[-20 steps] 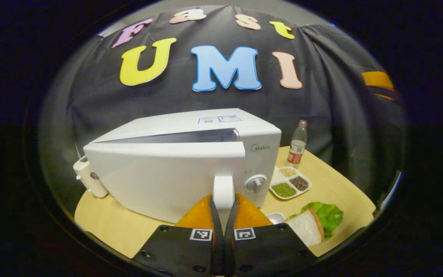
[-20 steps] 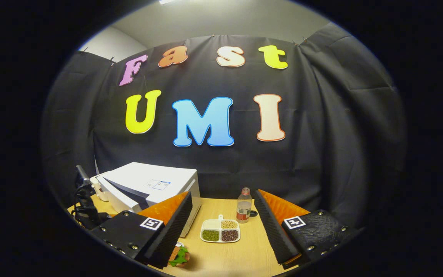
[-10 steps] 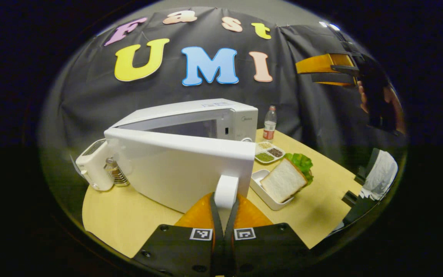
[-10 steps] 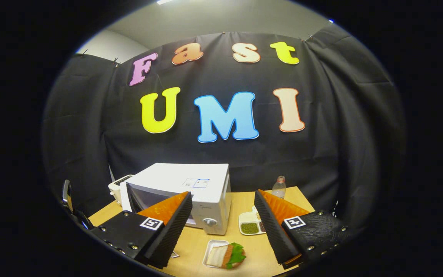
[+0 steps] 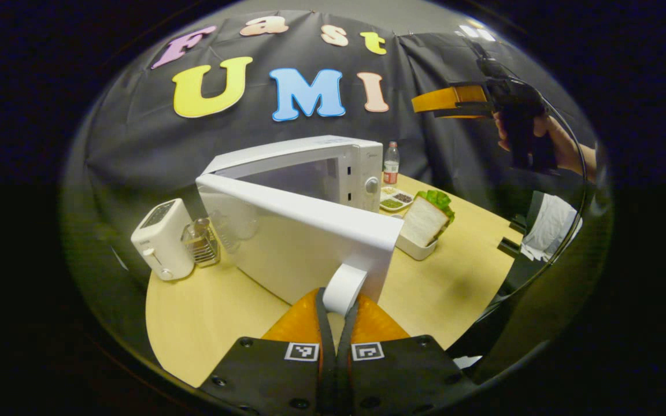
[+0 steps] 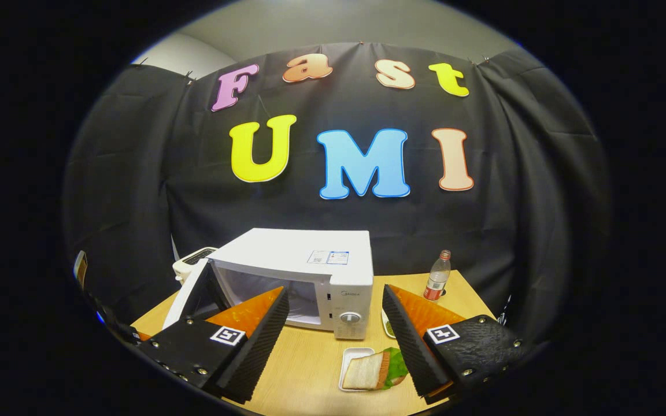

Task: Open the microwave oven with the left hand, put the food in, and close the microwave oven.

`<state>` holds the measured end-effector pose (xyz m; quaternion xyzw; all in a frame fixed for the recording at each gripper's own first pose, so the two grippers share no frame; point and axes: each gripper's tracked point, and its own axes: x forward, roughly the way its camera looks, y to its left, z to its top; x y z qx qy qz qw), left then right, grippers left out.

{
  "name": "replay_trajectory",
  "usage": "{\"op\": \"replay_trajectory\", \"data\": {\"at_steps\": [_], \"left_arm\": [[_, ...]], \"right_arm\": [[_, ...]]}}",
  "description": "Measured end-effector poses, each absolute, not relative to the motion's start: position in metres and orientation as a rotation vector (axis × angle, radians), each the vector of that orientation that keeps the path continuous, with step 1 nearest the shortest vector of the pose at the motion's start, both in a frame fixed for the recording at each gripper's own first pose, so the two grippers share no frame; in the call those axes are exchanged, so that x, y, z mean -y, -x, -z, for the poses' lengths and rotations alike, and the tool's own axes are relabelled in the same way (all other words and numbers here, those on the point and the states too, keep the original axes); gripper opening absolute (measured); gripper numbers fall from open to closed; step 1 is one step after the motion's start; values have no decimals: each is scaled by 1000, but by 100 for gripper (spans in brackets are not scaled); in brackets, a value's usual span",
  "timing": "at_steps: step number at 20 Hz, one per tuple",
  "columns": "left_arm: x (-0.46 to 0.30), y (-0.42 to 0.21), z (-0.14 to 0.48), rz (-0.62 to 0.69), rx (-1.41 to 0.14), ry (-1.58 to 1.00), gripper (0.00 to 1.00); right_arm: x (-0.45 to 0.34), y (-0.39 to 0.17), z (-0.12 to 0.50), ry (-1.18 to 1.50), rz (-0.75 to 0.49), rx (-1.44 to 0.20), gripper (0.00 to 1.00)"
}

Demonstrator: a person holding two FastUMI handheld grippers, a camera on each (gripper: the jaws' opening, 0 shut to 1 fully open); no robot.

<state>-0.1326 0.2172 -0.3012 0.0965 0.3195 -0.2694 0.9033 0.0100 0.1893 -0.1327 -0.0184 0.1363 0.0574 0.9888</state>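
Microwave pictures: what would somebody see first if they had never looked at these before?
Probably the white microwave near the middle of the table, its door swung wide open. The left gripper is clamped on the door handle. Next comes the sandwich in its small white tray in front of the microwave, with the open right gripper above it.

Microwave cavity [image 6: 266, 289] unobstructed beside door [image 5: 304, 242]
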Motion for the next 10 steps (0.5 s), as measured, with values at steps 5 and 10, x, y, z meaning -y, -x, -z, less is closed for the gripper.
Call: {"op": "replay_trajectory", "data": {"at_steps": [5, 10], "left_arm": [[-266, 142, 297, 525, -659, -204, 7], [-306, 147, 296, 480, -642, -232, 12]], "right_arm": [[-215, -10, 140, 45, -116, -290, 98], [-239, -8, 153, 59, -142, -331, 98]]}}
